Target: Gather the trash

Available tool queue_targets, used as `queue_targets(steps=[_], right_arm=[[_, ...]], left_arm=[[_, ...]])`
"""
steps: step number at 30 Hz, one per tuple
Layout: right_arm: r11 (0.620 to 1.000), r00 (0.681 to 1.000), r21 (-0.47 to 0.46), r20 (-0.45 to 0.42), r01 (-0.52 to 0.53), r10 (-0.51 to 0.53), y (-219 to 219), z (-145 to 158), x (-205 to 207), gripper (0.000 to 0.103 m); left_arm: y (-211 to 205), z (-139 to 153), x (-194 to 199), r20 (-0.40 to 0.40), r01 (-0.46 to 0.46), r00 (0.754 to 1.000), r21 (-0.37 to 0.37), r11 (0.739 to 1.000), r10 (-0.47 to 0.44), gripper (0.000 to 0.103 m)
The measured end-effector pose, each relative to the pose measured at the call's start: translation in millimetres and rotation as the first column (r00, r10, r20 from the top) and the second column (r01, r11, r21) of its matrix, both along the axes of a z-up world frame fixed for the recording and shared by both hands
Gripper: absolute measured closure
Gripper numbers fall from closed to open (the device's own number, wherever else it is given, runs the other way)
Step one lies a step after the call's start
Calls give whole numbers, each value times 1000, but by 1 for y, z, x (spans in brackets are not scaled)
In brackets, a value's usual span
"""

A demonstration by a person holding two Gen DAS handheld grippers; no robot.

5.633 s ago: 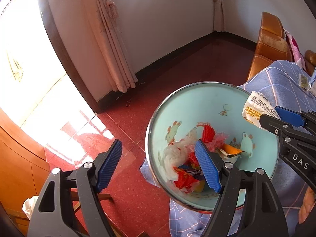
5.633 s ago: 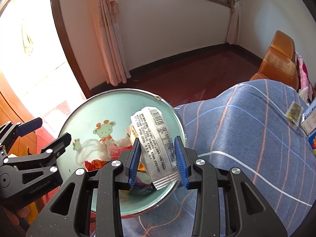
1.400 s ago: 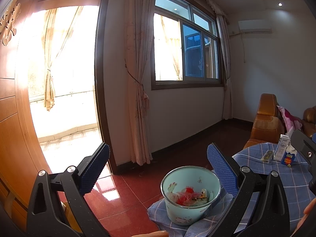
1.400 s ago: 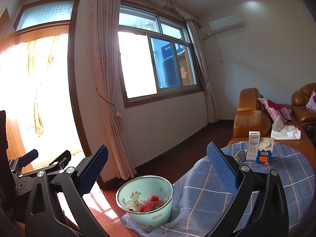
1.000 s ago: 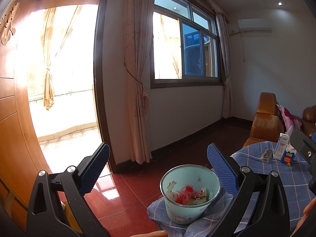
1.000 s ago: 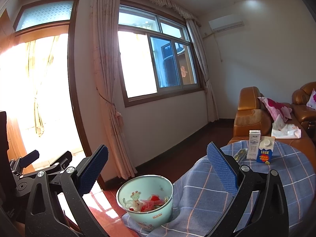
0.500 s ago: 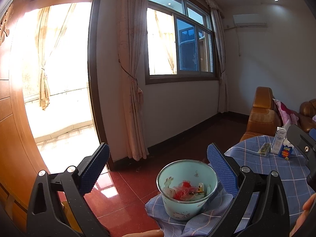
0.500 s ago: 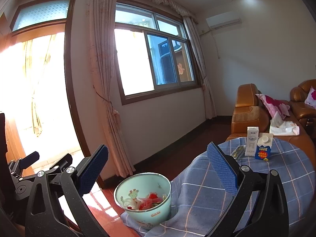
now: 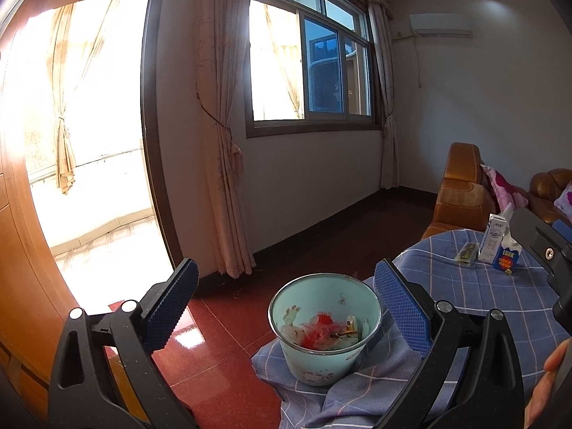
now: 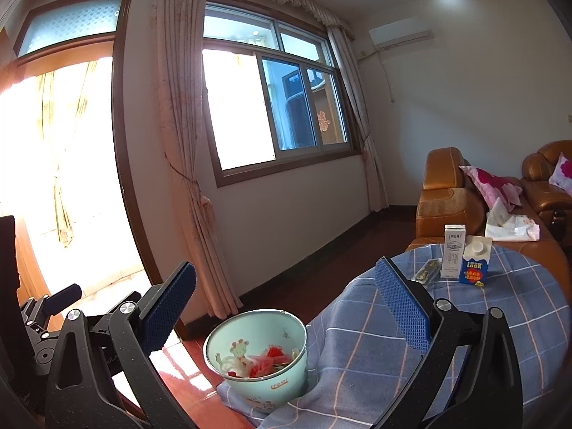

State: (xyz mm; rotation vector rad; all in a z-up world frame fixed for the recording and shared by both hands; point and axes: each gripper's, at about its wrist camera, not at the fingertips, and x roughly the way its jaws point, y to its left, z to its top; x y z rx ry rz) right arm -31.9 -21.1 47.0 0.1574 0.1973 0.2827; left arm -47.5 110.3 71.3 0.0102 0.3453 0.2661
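Bin (image 9: 323, 336) stands upright, mouth upward; left gripper (image 9: 286, 307) and right gripper (image 10: 286, 307) gape empty.

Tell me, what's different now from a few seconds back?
The right gripper let go of the white wrapper it held over the bin and now stands open. Both grippers pulled back from the bin; the left gripper was open throughout. The cartons on the table stayed put.

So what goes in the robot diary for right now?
left gripper: open, empty | right gripper: open, empty | bin: holds trash | cartons: on table
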Motion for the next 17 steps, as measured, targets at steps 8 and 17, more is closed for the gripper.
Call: queue_targets(steps=[8, 17], right_arm=[[1000, 1000, -3, 1, 2, -2, -1, -1, 0, 5], [999, 999, 0, -16, 34, -34, -8, -5, 2, 5]], left_arm=[[1, 1, 0, -4, -1, 1000, 3, 1000, 1, 6], [-3, -6, 8, -42, 40, 998, -17, 999, -41, 6]])
